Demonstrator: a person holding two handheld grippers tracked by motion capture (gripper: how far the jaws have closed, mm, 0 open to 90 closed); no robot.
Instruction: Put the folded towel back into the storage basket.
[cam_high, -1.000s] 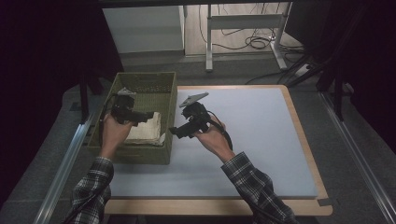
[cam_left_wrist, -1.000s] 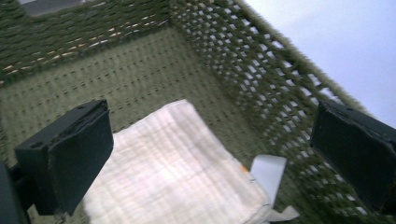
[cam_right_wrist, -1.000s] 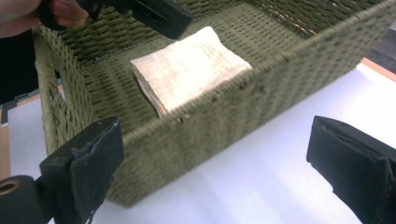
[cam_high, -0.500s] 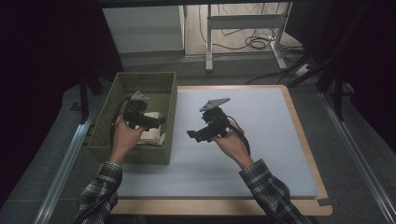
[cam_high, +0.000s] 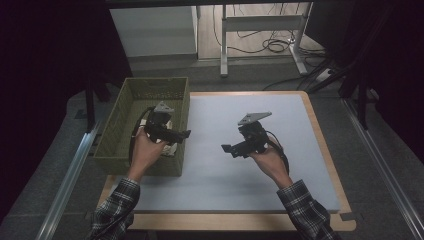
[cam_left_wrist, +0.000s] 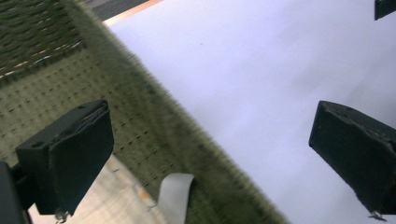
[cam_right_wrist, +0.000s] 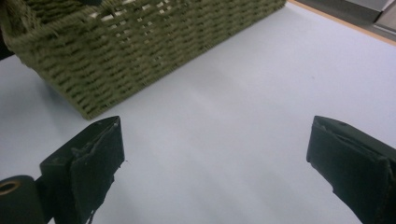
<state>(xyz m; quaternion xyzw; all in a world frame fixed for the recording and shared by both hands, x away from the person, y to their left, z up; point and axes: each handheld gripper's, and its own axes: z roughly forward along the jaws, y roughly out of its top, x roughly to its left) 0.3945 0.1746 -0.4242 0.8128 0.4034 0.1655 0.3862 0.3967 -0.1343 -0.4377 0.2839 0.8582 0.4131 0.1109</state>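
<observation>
A green woven basket (cam_high: 116, 134) stands at the left of the table, partly on the pale blue mat (cam_high: 240, 170). My left gripper (cam_high: 184, 134) hovers over the basket's right wall, pointing right; in the left gripper view it (cam_left_wrist: 210, 116) is open with that wall (cam_left_wrist: 154, 121) running between the jaws. A pale flat item (cam_left_wrist: 119, 198) with a white strip (cam_left_wrist: 175, 191) lies inside the basket. My right gripper (cam_high: 226, 148) is over the mat's middle, pointing left toward the basket (cam_right_wrist: 140, 46). It (cam_right_wrist: 217, 130) is open over bare mat.
The mat lies on a wooden tabletop (cam_high: 320, 135) with a raised rim. Metal rails (cam_high: 70, 175) run along both sides of the table. Behind the table stand a white cabinet (cam_high: 150, 30) and a desk frame (cam_high: 260, 25) with cables on the floor.
Both hands have moved right. The left gripper went from inside the basket to over its right wall. The right gripper drew away from the basket toward the mat's middle.
</observation>
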